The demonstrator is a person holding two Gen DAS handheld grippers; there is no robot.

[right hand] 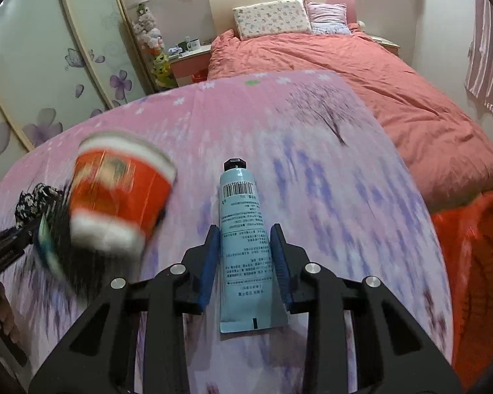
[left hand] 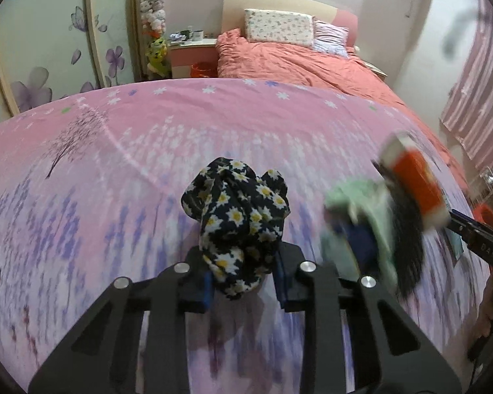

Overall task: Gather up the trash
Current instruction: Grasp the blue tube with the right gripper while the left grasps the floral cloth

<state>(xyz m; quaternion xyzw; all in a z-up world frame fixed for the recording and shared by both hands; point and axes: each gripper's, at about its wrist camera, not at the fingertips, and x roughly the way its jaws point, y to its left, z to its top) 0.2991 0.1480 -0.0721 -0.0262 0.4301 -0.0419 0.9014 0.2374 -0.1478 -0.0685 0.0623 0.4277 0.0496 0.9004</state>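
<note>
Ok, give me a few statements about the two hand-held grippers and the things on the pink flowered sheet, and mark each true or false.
1. The left hand-held gripper has a bunched black daisy-print cloth between its blue pads. True.
2. The right hand-held gripper holds a red paper cup. False: its pads clamp a light blue squeeze tube with a black cap; the red and white cup is to its left, blurred.
3. The tube's cap points away from the camera. True.
4. An orange basket stands at the right edge of the pink flowered sheet. True.
5. The tube lies in the basket. False: it is over the sheet.
</note>
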